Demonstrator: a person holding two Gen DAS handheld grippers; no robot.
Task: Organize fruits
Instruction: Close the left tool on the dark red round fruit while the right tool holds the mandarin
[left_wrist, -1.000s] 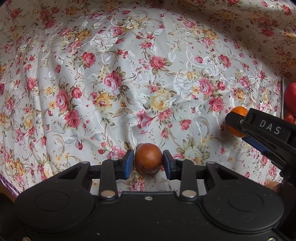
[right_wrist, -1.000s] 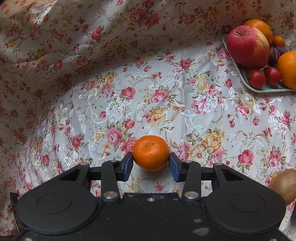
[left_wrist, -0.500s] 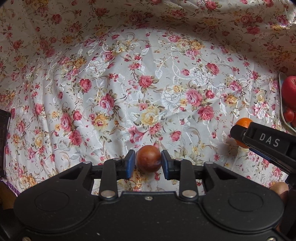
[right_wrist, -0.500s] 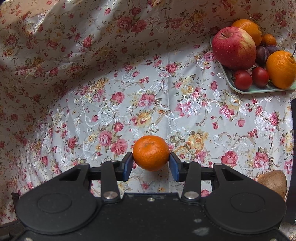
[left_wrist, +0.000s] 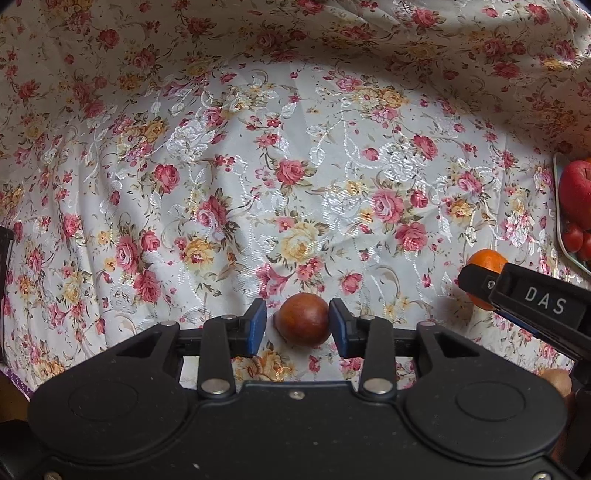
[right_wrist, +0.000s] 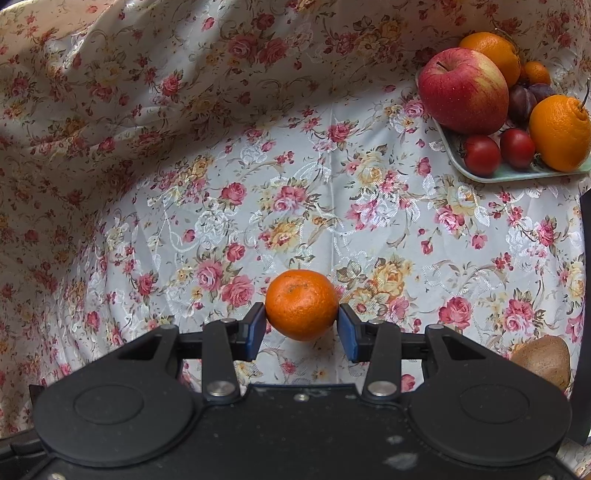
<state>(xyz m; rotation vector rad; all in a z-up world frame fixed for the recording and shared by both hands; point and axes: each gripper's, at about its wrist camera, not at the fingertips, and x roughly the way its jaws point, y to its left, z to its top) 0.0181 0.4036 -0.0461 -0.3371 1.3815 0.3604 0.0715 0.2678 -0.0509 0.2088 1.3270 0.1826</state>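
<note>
So the left gripper (left_wrist: 297, 326) had just been opening: half a second before, its blue fingers (left_wrist: 256, 326) were pinched on the small reddish-brown fruit (left_wrist: 303, 319), and now there was a clear gap on the left side, with the right finger just beside or barely touching it. The fruit sat between them on the surface, not gripped. The view had slid a bit too, so more of the tray came in at the right edge.

The right gripper (right_wrist: 302, 326) had its fingers closed on the mandarin (right_wrist: 301, 303), both pads pressed against its sides, held a little above the cloth.

The surface was covered by a floral tablecloth (left_wrist: 295, 177), white with pink and yellow roses, wrinkled, and rising up at the back like a draped backdrop in the same print. At the far right stood a pale green tray (right_wrist: 491, 176) holding a red apple (right_wrist: 463, 90), two oranges, a small mandarin, dark plums and two cherry tomatoes (right_wrist: 481, 154). A kiwi (right_wrist: 543, 360) lay on the cloth near the right gripper, well apart from the tray.
</note>
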